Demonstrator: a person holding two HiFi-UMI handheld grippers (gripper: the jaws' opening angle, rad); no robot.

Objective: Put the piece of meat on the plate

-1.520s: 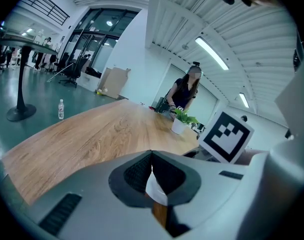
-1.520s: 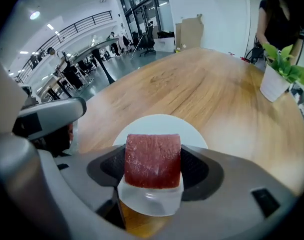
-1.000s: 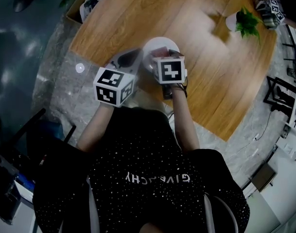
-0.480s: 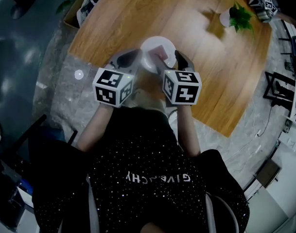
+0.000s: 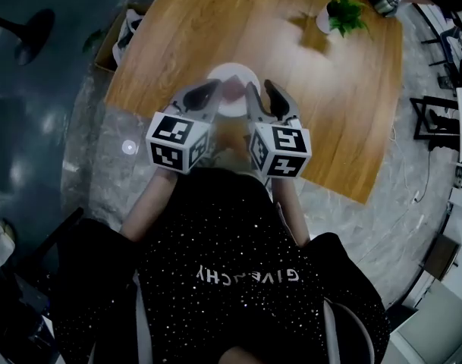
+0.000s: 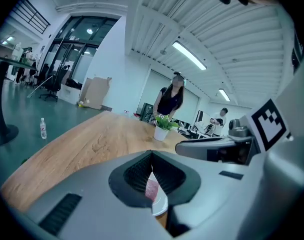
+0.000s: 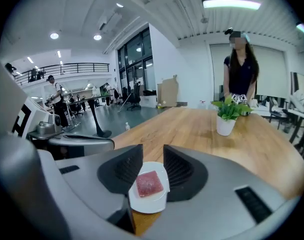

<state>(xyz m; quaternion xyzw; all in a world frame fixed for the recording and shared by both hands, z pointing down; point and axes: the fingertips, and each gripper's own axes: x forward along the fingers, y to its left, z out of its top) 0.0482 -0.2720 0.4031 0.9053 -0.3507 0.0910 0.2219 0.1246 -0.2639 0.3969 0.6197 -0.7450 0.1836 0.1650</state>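
Meat (image 7: pixel 150 183) lies flat on the plate (image 7: pixel 143 205), already placed, I judge. It looks soft, light, perhaps slick; I'd pinch its side edges. My right claw (image 7: pixel 152 159), empty, has just been narrowing; my left claw (image 6: pixel 152 160) is closed, empty.

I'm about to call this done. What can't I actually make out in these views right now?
- Head view: the meat is only a blurred pink patch. The left rim of the plate is covered by the left gripper.
- Left gripper view: the shut jaws leave just a sliver of meat and plate visible and hide the rest.
- Left gripper view: the bottle on the floor is too small to read its label.
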